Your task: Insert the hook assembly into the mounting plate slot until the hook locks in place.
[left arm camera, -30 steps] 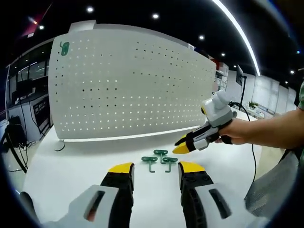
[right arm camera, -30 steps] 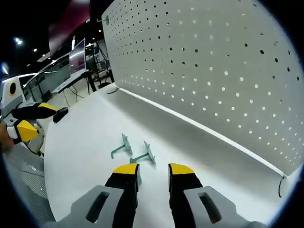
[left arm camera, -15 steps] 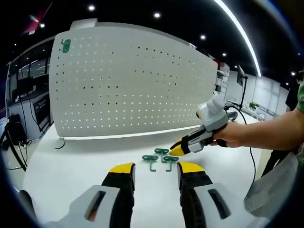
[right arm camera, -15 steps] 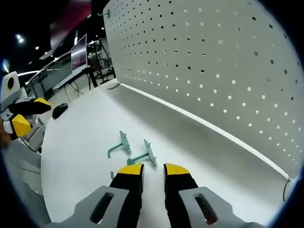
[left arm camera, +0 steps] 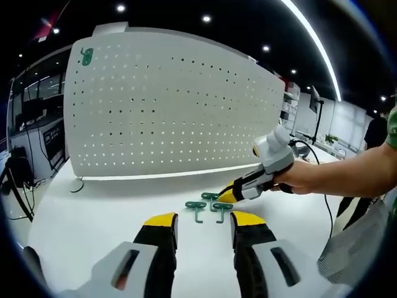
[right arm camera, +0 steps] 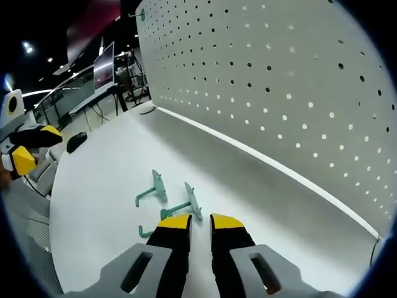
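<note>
Right tongs over hooks, pegboard beyond

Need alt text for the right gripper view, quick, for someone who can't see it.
The right claw, jaws nearly closed, sits over three green hooks lying on a white table. A white pegboard stands behind them, one hook hung near its top corner. The left claw shows at the far left.

An office-like lab (ceiling spotlights, desks with monitors).
</note>
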